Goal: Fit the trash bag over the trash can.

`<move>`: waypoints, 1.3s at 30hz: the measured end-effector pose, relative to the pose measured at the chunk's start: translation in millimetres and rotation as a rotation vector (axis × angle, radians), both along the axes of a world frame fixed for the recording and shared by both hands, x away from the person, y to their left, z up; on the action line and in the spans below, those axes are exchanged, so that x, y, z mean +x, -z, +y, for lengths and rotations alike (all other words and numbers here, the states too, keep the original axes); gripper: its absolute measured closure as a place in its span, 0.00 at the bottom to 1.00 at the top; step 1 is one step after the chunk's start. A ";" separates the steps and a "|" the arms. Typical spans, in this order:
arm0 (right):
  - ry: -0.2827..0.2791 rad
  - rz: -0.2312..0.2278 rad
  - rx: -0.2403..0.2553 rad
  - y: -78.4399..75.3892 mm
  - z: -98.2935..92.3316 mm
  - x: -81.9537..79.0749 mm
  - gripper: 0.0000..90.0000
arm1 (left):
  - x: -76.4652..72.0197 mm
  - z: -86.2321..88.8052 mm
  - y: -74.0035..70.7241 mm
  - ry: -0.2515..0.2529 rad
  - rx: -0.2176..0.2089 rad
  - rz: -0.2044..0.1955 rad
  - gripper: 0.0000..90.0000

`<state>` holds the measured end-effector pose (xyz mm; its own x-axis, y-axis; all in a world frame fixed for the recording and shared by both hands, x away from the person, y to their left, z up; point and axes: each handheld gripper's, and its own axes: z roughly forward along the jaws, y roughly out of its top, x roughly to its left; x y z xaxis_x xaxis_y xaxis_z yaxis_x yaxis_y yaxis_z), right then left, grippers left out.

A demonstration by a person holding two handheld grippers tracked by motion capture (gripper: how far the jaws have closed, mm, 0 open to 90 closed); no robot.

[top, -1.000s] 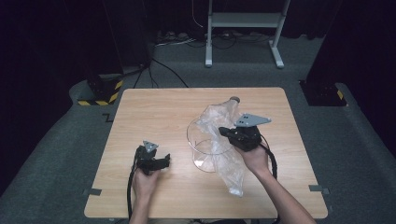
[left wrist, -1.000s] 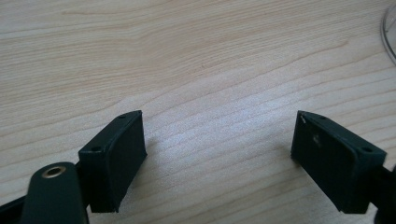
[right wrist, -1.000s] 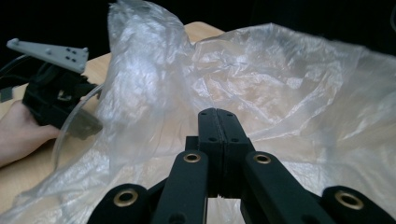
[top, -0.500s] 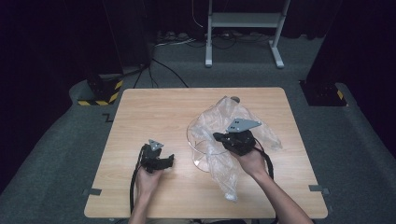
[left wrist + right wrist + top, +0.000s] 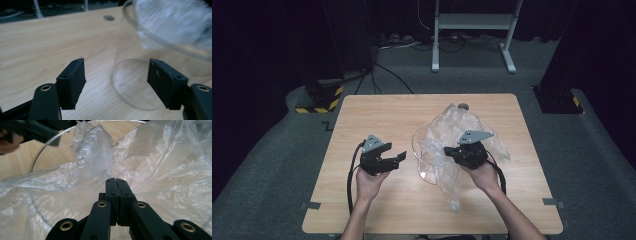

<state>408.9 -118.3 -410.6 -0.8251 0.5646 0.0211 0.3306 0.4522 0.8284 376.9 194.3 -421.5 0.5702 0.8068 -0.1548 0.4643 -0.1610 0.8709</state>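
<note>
While the clear plastic bag (image 5: pixel 462 142) billows crumpled and cloudy out of the glass container (image 5: pixel 424 155), it spreads from table centre toward two o'clock, with a tail trailing down to five o'clock. It's thin film, wrinkled all over and see-through. In the right gripper view the right gripper (image 5: pixel 116 182) has its jaws pressed together, pinching a fold of that bag at the container's rim. Over at nine o'clock of the container, the left gripper (image 5: pixel 394 159) is lifted off the wooden table (image 5: pixel 362 115), jaws spread wide yet just closing a little, nothing between them.
</note>
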 end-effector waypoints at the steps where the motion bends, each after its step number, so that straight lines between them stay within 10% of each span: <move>1: 0.000 -0.003 -0.004 0.0 0.1 -0.3 0.99 | -0.3 -2.3 -5.1 0.016 -0.006 -0.001 0.34; 14: -0.032 0.016 -0.023 -0.2 5.6 0.6 0.98 | 7.7 -36.7 -29.9 0.129 -0.030 -0.010 0.38; 25: -0.028 0.018 -0.025 -0.3 6.3 0.5 0.98 | 17.3 -74.2 -34.0 0.209 0.134 -0.004 0.52; 32: -0.032 0.033 -0.024 -1.4 6.7 0.7 0.88 | 26.8 -93.3 -23.1 0.260 0.250 0.073 0.80; 39: 0.000 -0.021 0.022 -10.8 -2.2 -5.3 0.67 | 29.7 -90.4 -18.7 0.257 0.244 0.088 0.99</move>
<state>403.6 -120.6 -399.7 -0.8255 0.5642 0.0165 0.3133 0.4336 0.8449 406.7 103.8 -402.8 0.7524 0.6579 -0.0331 0.4533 -0.4807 0.7506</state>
